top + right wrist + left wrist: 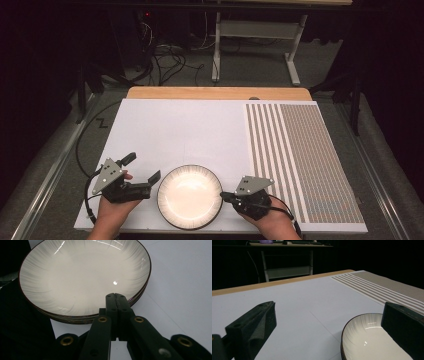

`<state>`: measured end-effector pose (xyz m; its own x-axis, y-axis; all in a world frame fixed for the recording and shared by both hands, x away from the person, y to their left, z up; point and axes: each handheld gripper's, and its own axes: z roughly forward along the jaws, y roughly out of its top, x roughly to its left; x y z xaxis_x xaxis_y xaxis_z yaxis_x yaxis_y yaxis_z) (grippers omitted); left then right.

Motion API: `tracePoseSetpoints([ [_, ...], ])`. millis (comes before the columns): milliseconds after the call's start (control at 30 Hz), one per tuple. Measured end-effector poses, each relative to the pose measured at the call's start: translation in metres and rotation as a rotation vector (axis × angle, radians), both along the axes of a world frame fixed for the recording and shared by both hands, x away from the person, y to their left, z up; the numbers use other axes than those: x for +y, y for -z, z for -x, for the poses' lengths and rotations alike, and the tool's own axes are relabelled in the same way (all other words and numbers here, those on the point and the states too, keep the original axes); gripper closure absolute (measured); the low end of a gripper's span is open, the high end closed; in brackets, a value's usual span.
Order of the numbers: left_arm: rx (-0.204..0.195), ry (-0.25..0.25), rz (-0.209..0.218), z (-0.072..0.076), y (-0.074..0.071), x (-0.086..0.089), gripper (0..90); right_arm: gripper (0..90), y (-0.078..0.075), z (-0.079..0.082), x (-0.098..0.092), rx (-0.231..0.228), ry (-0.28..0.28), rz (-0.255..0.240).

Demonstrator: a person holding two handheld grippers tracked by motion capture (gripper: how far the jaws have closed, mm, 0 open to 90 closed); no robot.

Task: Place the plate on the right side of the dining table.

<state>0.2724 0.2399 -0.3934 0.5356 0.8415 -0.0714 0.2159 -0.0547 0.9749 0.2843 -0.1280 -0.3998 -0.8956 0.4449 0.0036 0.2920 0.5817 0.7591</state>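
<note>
A stack of white plates (190, 196) with dark rims sits near the table's front edge, between my two grippers. My left gripper (142, 168) lies just left of the stack with its jaws wide apart and nothing between them. In the left gripper view the gripper (328, 332) has the plates (367, 340) low beside its right jaw. My right gripper (223, 196) is at the stack's right rim. In the right gripper view its jaws (116, 296) are pressed together, and their tip reaches just over the rim of the top plate (82, 277).
A white sheet (180, 130) covers most of the table, with a brown striped mat (305, 160) along its right side. The wooden table edge (220, 93) shows at the back. Beyond it are cables on the floor and a white table frame (255, 30).
</note>
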Motion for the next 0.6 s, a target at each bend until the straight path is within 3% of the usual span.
tracePoseSetpoints([
  [600, -0.002, 0.002, 0.004, 0.0, -0.0004, 0.0012, 0.5, 90.0, 0.0009, 0.0018, 0.0086, -0.004, -0.016, 0.015],
])
